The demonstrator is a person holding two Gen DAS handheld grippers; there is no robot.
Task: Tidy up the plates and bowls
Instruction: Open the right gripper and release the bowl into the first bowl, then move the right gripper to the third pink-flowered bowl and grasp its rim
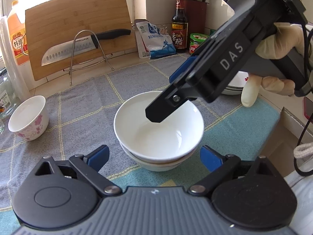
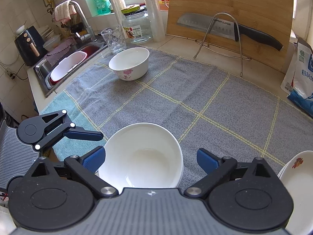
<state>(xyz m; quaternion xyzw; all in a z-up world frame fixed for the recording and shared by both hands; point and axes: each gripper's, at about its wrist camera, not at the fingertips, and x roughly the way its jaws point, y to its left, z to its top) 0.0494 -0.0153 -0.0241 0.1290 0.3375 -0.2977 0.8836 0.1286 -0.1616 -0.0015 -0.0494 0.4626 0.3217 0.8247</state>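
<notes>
1. We see two plain white bowls nested, the upper bowl [image 1: 158, 125] seated in the lower bowl [image 1: 156, 165], on a grey checked cloth [image 1: 82, 105] that covers the counter.
2. The left gripper [image 1: 154, 156] has its jaws spread apart; its blue pads flank the stack on either side and do not touch it.
3. The right gripper [image 2: 149, 159] is likewise released: its pads stand on either side of the upper bowl's rim, the left one close to it, the right one with a clear gap.
4. From the left wrist camera, one black finger [image 1: 162, 107] of the right gripper hangs over the upper bowl's interior; a gloved hand [image 1: 273, 62] holds the device.
5. A floral bowl [image 2: 129, 63] with pink blossoms stands alone at the far side of the cloth, near the sink [image 2: 64, 66].
6. A stack of white plates [image 2: 295, 178] with a red motif lies at the right edge of the cloth.
7. Behind the cloth, a bamboo cutting board [image 2: 230, 5] leans on a wire rack [image 2: 225, 37] that carries a santoku knife [image 2: 225, 28].
8. A vinegar bottle [image 1: 179, 25] and a salt bag [image 1: 156, 41] stand against the wall.
</notes>
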